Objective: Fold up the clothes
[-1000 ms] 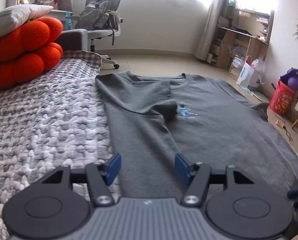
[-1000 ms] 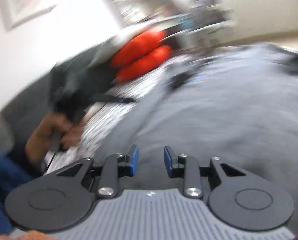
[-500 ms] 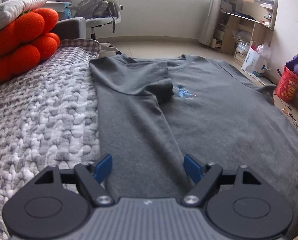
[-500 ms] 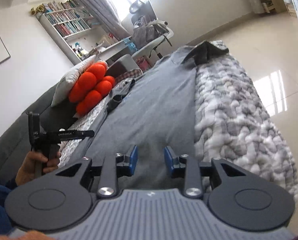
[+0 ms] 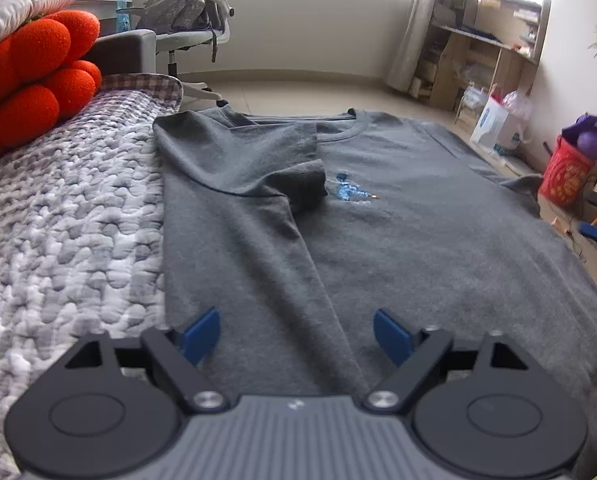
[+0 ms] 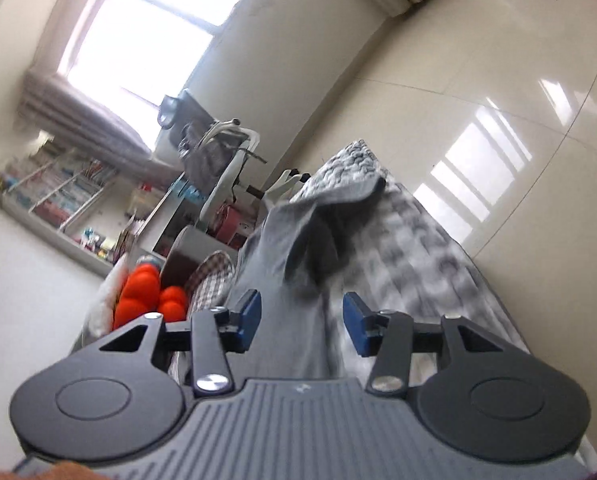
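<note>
A grey T-shirt [image 5: 418,240] lies flat on a knitted blanket [image 5: 58,220], its left side and sleeve [image 5: 258,160] folded over the chest beside a small blue print [image 5: 350,192]. My left gripper [image 5: 297,336] hovers over the shirt's lower part, near the folded edge. Its jaws are opening wide and nothing is pinched between the pads. In the tilted right wrist view, my right gripper [image 6: 301,320] is above the shirt [image 6: 274,248] near its other side edge. Those jaws are opening too, with only fabric below them. The far sleeve [image 6: 338,196] lies on the blanket [image 6: 410,248].
Orange ball cushions [image 5: 38,80] and a white pillow sit at the blanket's far left. An office chair with a backpack [image 5: 186,12] stands behind. Shelves and a red bucket [image 5: 562,176] line the right wall. Tiled floor [image 6: 478,100] drops off past the blanket's edge.
The left jaws have spread wider and that gripper has crept forward over the shirt. The right gripper has swung across to the shirt's side edge, rolled, and widened its jaws.
</note>
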